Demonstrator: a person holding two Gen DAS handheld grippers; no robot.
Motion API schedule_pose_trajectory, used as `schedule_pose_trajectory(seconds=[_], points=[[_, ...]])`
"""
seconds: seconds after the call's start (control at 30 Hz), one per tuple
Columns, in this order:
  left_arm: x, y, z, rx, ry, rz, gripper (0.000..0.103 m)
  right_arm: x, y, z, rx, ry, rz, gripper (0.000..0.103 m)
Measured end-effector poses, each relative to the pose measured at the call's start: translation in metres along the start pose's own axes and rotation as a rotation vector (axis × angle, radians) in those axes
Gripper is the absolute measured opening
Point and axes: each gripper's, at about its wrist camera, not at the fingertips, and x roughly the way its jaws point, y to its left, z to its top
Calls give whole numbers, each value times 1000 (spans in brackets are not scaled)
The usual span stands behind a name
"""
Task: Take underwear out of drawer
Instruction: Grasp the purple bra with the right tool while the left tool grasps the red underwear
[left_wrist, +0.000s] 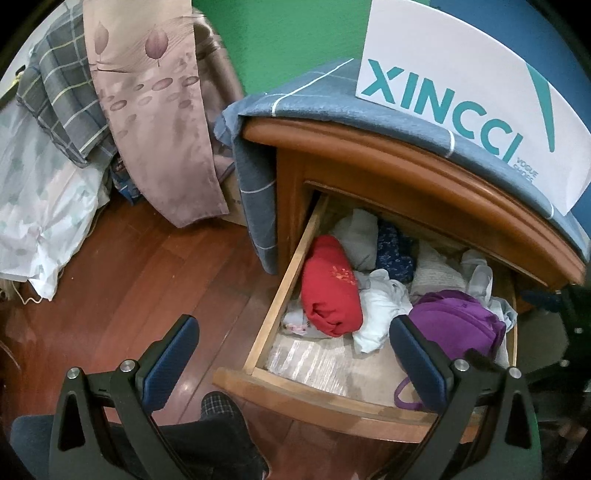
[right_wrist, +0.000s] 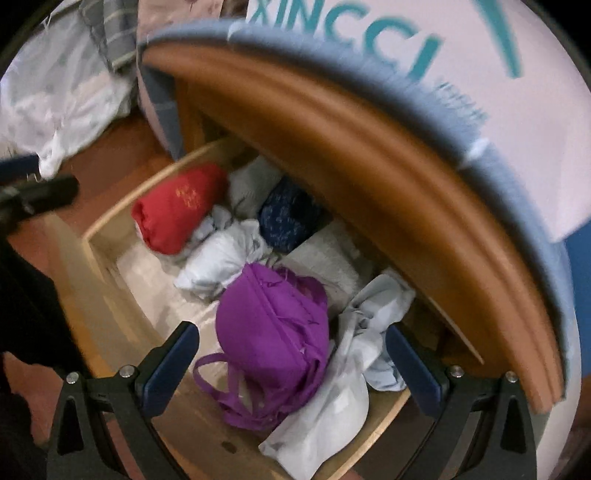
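Right tool (right_wrist: 291, 354) spread wide, empty, purple bra (right_wrist: 273, 332) between its fingers: best lowered straight, pinching the cup, not straps. Left tool (left_wrist: 293, 343) released too.

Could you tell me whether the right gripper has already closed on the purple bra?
No, the right gripper is open, its fingers either side of the purple bra.

The left wrist camera looks down from in front of the open drawer (left_wrist: 273, 306) and to its left, far enough back to take in wooden floor (left_wrist: 140, 280) and bedding too. The right wrist camera sits nearer — right over the drawer's right half, facing down and in (blurred). Both views share the drawer's contents and the cabinet top (left_wrist: 406, 155) — white sign (left_wrist: 461, 81) included.
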Motion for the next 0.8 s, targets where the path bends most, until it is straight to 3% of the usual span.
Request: schedule_pose_trajectory(seconds=[0.5, 0.6, 0.8], points=[[11, 10, 2, -54, 34, 13, 103, 86, 30, 4, -159, 187, 16, 102], [14, 11, 2, -62, 43, 16, 103, 86, 35, 3, -185, 175, -15, 97], [25, 13, 0, -64, 80, 15, 103, 76, 26, 1, -141, 143, 2, 82]])
